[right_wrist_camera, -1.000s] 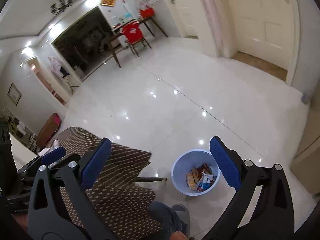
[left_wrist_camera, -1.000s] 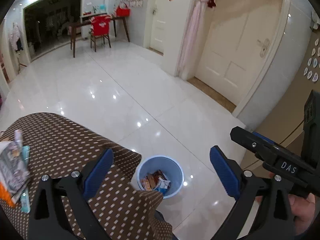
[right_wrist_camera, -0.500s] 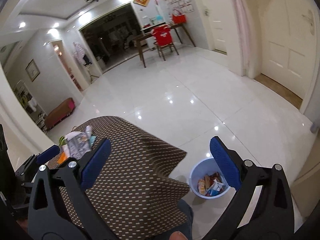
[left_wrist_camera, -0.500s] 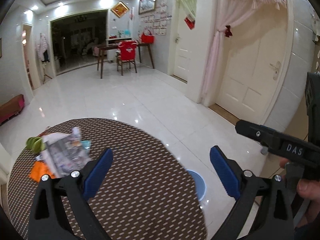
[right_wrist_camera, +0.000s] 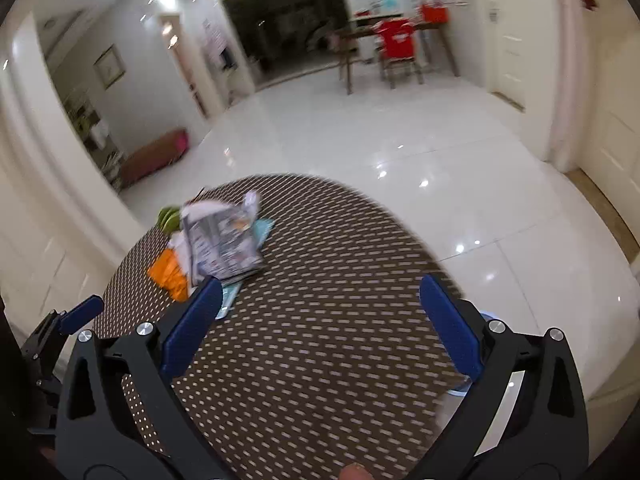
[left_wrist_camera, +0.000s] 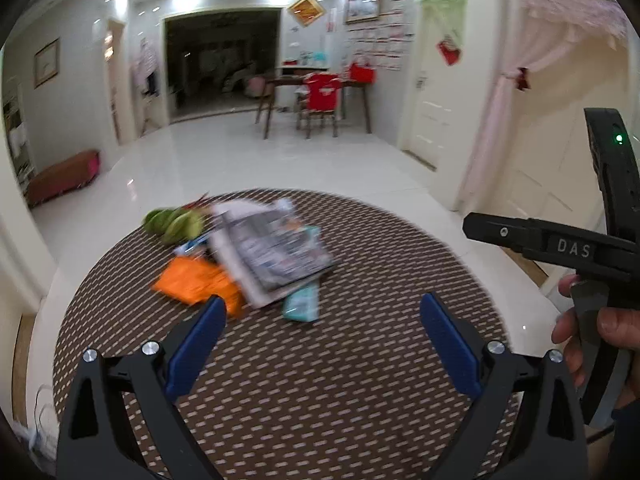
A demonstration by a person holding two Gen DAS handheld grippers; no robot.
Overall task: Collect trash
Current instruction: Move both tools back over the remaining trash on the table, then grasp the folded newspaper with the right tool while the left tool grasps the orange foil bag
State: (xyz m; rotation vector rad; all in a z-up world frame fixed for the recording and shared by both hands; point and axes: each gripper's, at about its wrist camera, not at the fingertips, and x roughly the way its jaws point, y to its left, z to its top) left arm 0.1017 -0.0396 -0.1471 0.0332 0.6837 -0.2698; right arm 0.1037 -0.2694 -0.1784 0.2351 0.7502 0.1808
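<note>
Nearest the lenses, both grippers hang over the round brown dotted surface [left_wrist_camera: 320, 400] with nothing between their blue pads: the left gripper [left_wrist_camera: 320, 344] has its fingers spread wide, and so does the right gripper [right_wrist_camera: 318, 324]. The right hand [left_wrist_camera: 596, 344] shows only at the frame edge. A sliver of blue bin [right_wrist_camera: 460, 390] peeks out past the surface's edge beside the right finger (its contents are hidden). Farther on, the blurred trash pile lies on the surface: an orange wrapper [left_wrist_camera: 196, 284], a teal packet [left_wrist_camera: 302, 304] half under a crumpled printed paper [left_wrist_camera: 276, 252], and something green [left_wrist_camera: 174, 220] behind, too smeared to name.
</note>
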